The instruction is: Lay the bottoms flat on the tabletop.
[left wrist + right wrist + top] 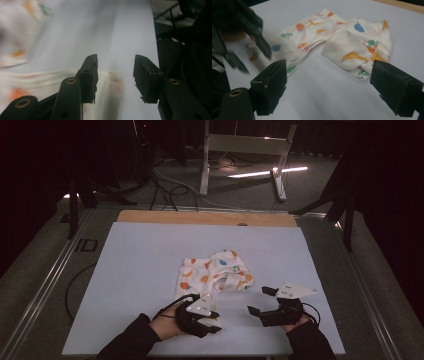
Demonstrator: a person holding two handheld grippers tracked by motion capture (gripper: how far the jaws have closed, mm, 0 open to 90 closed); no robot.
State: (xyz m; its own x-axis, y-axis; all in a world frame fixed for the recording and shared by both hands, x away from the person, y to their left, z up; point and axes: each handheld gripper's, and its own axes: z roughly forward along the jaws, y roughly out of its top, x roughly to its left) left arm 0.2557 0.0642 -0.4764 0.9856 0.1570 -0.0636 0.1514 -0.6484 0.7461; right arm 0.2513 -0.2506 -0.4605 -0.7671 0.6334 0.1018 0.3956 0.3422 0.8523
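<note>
A small pair of white trousers (216,271) printed with orange, blue and green shapes lies crumpled in the middle of the white table top (135,270). One leg runs toward the person and ends under my left gripper (215,320). In the left gripper view that gripper (116,75) is open, and the leg's cuff (110,85) lies below and between the jaws. My right gripper (260,300) is open, on bare table to the right of the trousers. In the right gripper view it (334,87) points at the trousers (342,40), with nothing between its wide jaws.
A wooden strip (205,217) borders the table's far edge. Beyond it, cables (165,185) and a white metal frame (245,145) stand on the dark floor. Bare white surface lies left, right and behind the trousers. The other hand's gripper (249,35) blurs the right gripper view's upper left.
</note>
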